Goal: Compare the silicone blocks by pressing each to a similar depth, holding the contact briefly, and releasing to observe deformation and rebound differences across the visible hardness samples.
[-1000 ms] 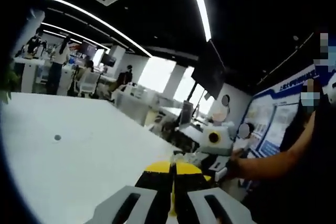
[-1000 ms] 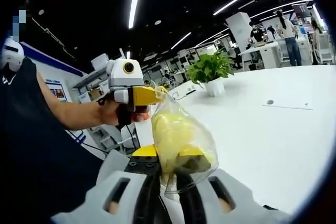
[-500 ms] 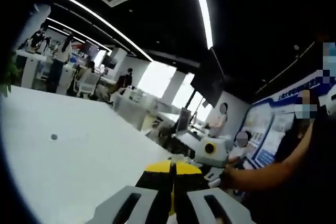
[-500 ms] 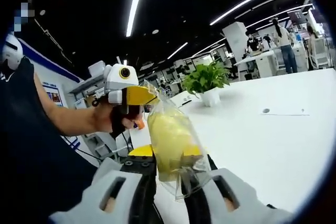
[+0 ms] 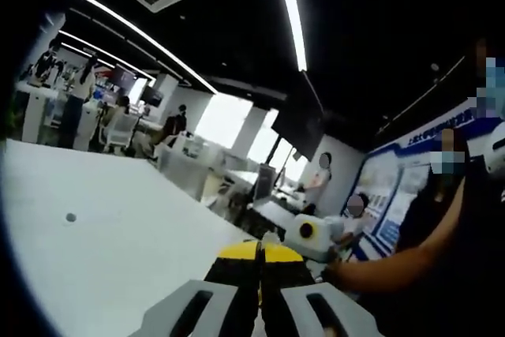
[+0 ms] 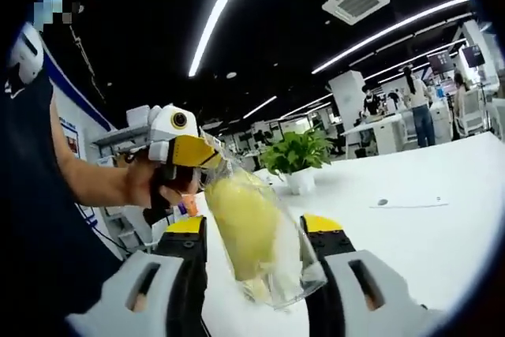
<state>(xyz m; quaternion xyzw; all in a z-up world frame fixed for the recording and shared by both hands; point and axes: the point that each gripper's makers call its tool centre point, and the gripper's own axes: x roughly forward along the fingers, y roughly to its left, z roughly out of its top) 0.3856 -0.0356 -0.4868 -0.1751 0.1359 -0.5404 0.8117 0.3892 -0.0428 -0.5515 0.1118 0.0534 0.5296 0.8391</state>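
You held a clear plastic bag (image 6: 264, 246) up in the air between the two tools, and inside it sat a pale yellow block (image 6: 241, 226) that took up most of the bag's upper and middle part, with the loose film sagging empty below it. Your left gripper (image 6: 207, 157) pinched the top corner of that bag between its yellow tips, and in its own view its jaws (image 5: 259, 262) met with no gap, though the bag itself was hidden behind them there. Your right gripper (image 6: 254, 226) stood with its jaws spread wide on either side of the bag; whether either jaw touched the film I cannot tell. Your left hand (image 6: 162, 187) wrapped the handle of the left tool, with your bare forearm reaching in from the side. Below and beyond the bag lay a broad white table (image 6: 442, 234), with a small dark spot (image 6: 383, 202) on a flat white sheet. A potted plant (image 6: 298, 159) stood near the table's far edge, well apart from the bag. In the left gripper view the same white table (image 5: 118, 234) spread out wide, its near edge running just beside your jaws, and the right gripper (image 5: 312, 234) showed past that edge in your other hand.
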